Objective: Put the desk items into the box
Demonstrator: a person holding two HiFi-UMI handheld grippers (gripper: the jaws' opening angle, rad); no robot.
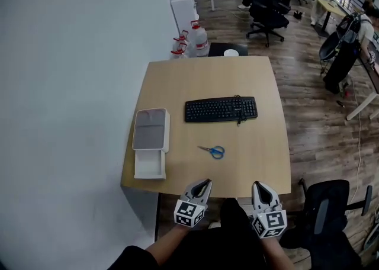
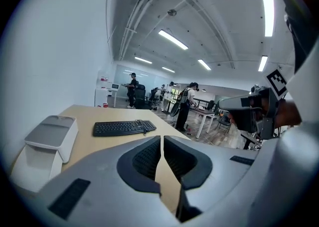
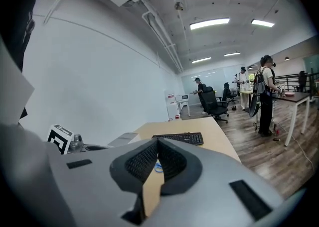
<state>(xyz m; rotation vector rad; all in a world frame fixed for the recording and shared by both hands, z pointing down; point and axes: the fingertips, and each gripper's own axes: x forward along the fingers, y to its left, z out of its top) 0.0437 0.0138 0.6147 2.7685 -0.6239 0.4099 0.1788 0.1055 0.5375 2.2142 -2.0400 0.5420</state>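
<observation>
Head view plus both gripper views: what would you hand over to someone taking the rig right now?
Left gripper: shut, empty, at the desk's near edge.
Right gripper: shut, empty, beside it.
Things: keyboard mid-desk; blue-handled scissors nearer the person; white box at the desk's left edge.
Done: nothing packed; both items lie on the desk.
Left: scissors and keyboard into the box.
</observation>
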